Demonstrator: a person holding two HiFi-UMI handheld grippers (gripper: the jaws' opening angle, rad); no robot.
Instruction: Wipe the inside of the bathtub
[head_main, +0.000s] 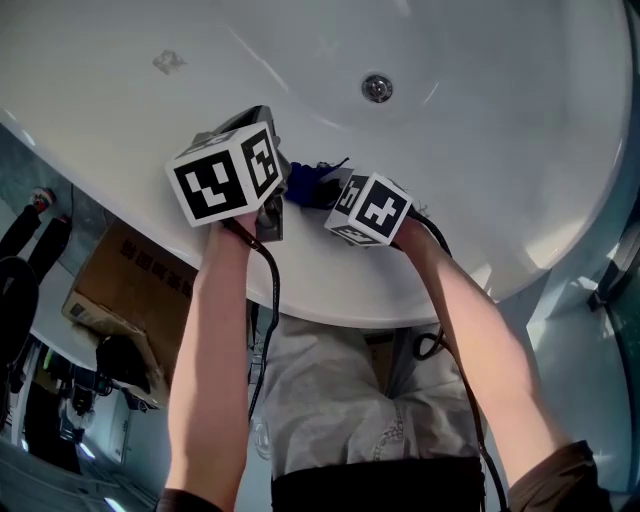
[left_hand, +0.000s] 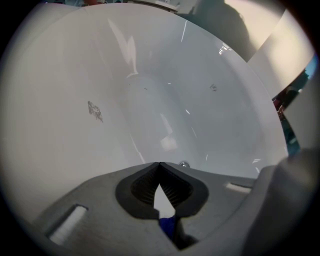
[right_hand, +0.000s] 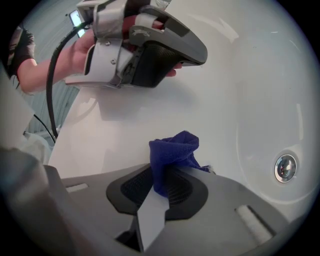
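Right gripper view first: the right gripper has its jaws clamped on a blue cloth. The cloth bunches up and sticks out past the jaw tips. Behind it is the white tub, with the drain off to the right, down in the basin. I honestly can't tell whether the cloth is touching the tub surface or just held over it.

In the left gripper view, the left gripper has its jaws together at the tips with nothing pinched there. There's a tiny bit of blue low in the gap behind the tips, too small to say what it is. That gripper looks into the basin, and there's a greyish smudge on the wall to the left.

From the head view, both grippers are over the near side of the tub, close together, with the cloth poking out between the two marker cubes. The left one sits a bit higher up in the picture. The right gripper view also shows a hand wrapped around the left gripper, with a black cable trailing off it. A cardboard box sits on the floor outside the tub, on the left.
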